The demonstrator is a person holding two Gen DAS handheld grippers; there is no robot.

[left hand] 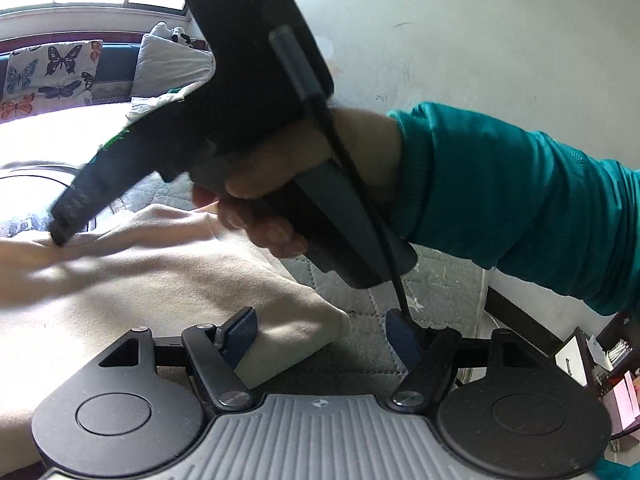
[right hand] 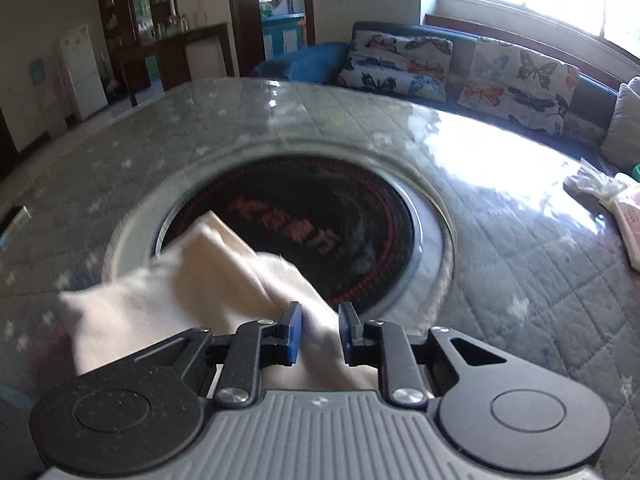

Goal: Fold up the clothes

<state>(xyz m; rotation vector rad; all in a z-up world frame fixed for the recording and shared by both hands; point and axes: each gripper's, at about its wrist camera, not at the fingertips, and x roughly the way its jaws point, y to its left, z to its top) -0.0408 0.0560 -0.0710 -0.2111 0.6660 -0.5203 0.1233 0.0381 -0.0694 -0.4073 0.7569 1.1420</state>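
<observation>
Left wrist view: left gripper (left hand: 322, 334) low centre of frame, fingers (left hand: 240, 330) spread wide, not pressing anything. A folded corner of the cream garment (left hand: 160, 280) lies between them, against the left-of-frame finger, clear of the other. Garment spreads over the left half of the frame on the quilted grey surface (left hand: 352, 292).

Right gripper (left hand: 60, 236) crosses the upper centre, held by a hand (left hand: 280, 184) in a teal sleeve (left hand: 520, 208); its tip comes down on the garment at far left. Picture blurred there, contact hard to judge.

Right wrist view: right gripper (right hand: 320, 332) low centre, fingers (right hand: 294, 332) narrow, a bunch of the cream garment (right hand: 208, 280) running up between them. Cloth fills the gap; the fingers appear to grip it. Beyond, a dark round inset (right hand: 320, 224) in the surface (right hand: 520, 280). Butterfly cushions (right hand: 400, 64) on a sofa at upper right
</observation>
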